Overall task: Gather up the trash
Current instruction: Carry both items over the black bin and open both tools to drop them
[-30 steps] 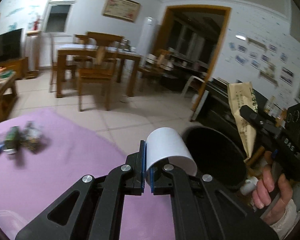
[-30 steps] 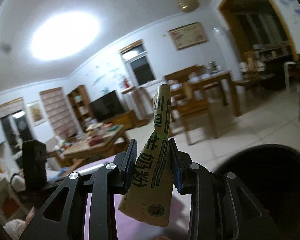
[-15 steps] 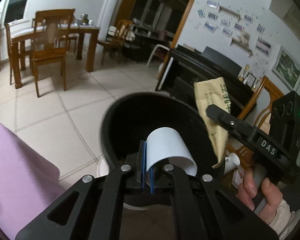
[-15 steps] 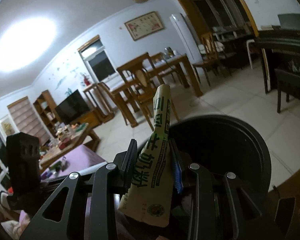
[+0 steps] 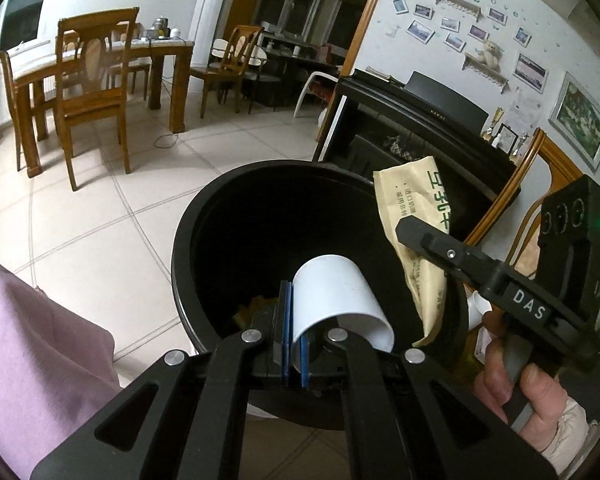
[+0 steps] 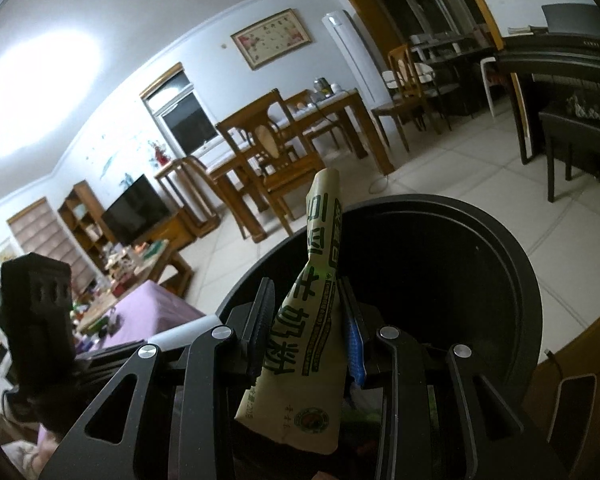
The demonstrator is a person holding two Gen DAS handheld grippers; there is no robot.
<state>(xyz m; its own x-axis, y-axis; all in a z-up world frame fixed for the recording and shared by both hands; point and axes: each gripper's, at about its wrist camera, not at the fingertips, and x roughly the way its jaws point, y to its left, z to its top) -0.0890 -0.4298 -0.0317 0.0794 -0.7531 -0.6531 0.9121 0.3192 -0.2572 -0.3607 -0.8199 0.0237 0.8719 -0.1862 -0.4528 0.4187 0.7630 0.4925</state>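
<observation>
A purple cloth (image 5: 40,360) lies off to the left of the left claw (image 5: 294,344), whose jaws are pressed together on the wall of a white paper cup (image 5: 336,296), pinching its rim edge so the cup hangs just ahead of the fingertips and over the mouth of a black bin (image 5: 188,280). Something yellowish shows deep in the bin, beyond that claw, though what it is cannot be told. To the right, a hand (image 5: 516,384) grips the right claw (image 6: 306,328), partly spread and pinching a tan paper packet (image 6: 300,344) printed in green, which stands up between its pads; the bin's dark opening sits directly ahead of and below this claw too. Both pieces of trash appear gathered and carried to the bin but not yet dropped: letting go of each looks to be the step left here. Small clutter on the purple cloth far left of the right claw may remain to collect.
</observation>
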